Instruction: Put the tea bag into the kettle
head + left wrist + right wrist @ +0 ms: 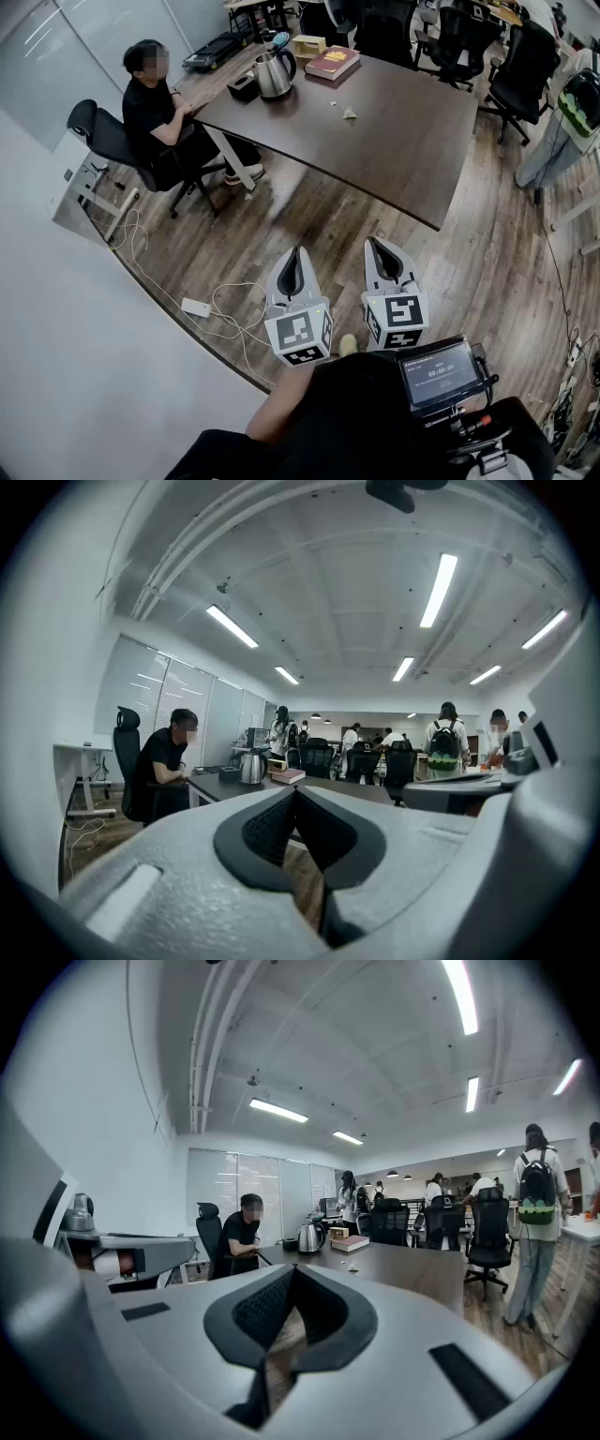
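Observation:
A steel kettle (273,73) stands near the far left corner of the dark table (394,150). The small pale tea bag (351,113) lies alone on the tabletop, to the right of the kettle and nearer me. Both grippers hang over the wooden floor, well short of the table's near edge. My left gripper (298,251) is shut with nothing in it, and so is my right gripper (378,244) beside it. The left gripper view shows the kettle (251,768) far off past the closed jaws. In the right gripper view the kettle (309,1237) and tea bag (352,1267) appear small.
A person (155,103) sits in an office chair at the table's left side. A red book (332,62), a cardboard box (308,44) and a black box (243,86) lie near the kettle. Cables and a power strip (196,307) trail on the floor at left. Office chairs (518,75) stand beyond.

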{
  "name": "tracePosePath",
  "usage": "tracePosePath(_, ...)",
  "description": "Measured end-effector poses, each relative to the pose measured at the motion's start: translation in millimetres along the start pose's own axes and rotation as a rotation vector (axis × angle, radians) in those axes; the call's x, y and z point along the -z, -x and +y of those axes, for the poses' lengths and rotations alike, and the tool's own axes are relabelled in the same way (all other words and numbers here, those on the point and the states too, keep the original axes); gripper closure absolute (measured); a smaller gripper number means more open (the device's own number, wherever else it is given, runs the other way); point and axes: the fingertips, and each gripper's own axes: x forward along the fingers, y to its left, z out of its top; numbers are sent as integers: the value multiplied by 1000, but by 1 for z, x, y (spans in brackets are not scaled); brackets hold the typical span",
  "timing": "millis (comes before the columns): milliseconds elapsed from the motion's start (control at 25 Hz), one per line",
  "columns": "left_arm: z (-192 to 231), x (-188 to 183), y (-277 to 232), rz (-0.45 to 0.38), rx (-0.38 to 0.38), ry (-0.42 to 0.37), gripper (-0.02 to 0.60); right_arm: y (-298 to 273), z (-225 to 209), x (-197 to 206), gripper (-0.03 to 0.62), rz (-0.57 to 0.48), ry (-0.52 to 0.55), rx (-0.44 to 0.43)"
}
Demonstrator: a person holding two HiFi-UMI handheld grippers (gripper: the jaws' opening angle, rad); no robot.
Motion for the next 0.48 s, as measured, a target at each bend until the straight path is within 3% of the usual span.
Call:
tracePosePath(280,-5,-1,-9,47,31,-33,575,-2,-10,-9,588,6,7,17)
tracePosePath(480,-4,-1,-10,63,30,-35,575,-3,-7,-14,588,17,-16,-31)
